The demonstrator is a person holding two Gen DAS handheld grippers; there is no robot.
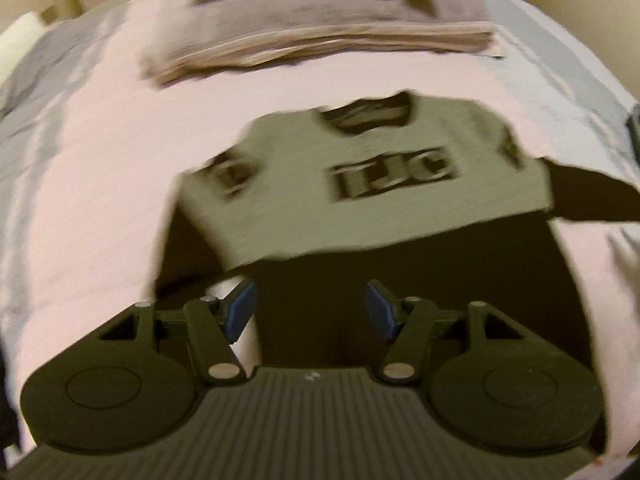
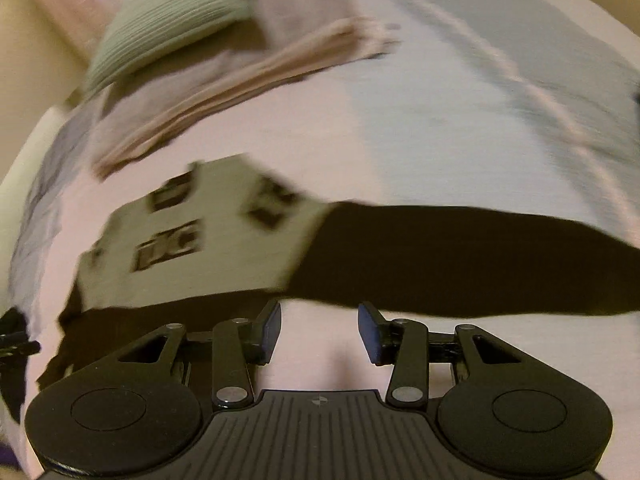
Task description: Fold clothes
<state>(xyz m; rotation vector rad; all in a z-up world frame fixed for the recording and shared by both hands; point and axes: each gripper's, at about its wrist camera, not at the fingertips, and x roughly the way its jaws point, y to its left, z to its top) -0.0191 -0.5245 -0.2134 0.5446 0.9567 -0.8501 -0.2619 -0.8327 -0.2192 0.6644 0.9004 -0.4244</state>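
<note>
A grey-and-black shirt (image 1: 304, 208) with dark block letters on the chest lies flat on the pink bed cover (image 1: 100, 200), collar pointing away. Its lower body and sleeves are black. My left gripper (image 1: 310, 306) hovers open over the black lower part, blue pads wide apart and nothing between them. In the right wrist view the same shirt (image 2: 208, 248) lies to the left, with its black sleeve (image 2: 480, 256) stretched out to the right. My right gripper (image 2: 319, 332) is open just below that sleeve, over bare cover. Both views are motion-blurred.
A stack of folded beige and mauve cloth (image 1: 320, 32) sits beyond the shirt's collar, with a green ribbed cushion (image 2: 172, 20) on it. Grey-striped bedding (image 2: 500, 92) runs along the right side of the bed. A dark object (image 1: 634, 128) shows at the right edge.
</note>
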